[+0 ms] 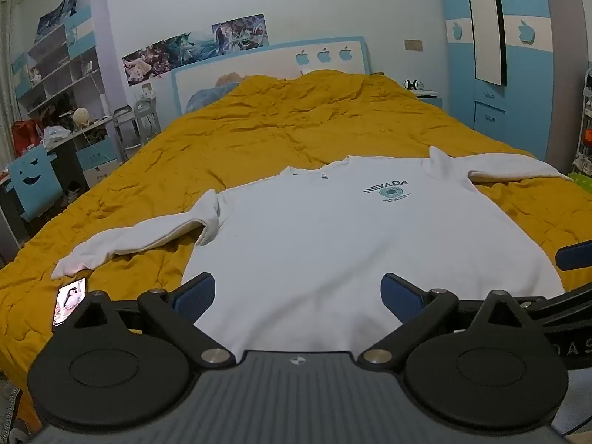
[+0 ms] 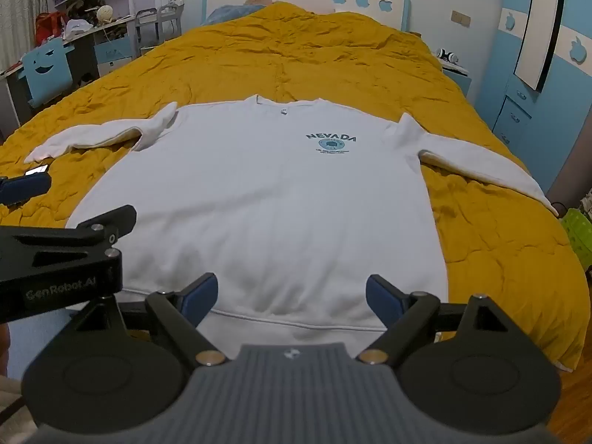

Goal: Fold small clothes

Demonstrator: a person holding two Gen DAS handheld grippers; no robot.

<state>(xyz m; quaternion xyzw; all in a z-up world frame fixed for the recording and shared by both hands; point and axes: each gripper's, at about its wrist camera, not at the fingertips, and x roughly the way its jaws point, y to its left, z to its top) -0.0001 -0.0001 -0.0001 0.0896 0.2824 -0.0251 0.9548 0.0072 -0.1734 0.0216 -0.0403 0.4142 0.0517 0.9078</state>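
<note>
- A white sweatshirt (image 2: 266,199) lies flat, front up, across the middle of the frame on the yellow quilt (image 2: 314,59), sleeves spread to both sides.
- Left gripper (image 1: 298,296): jaws wide, nothing between them, above the hem.
- Right gripper (image 2: 292,298): jaws wide, empty, over the hem.
- A phone (image 1: 70,301) lies at lower left.

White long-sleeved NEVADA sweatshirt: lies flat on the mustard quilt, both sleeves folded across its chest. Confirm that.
Wrong on the sleeves. The white long-sleeved NEVADA sweatshirt lies flat on the mustard quilt, but both sleeves are spread out to the sides, as the right wrist view shows.
</note>
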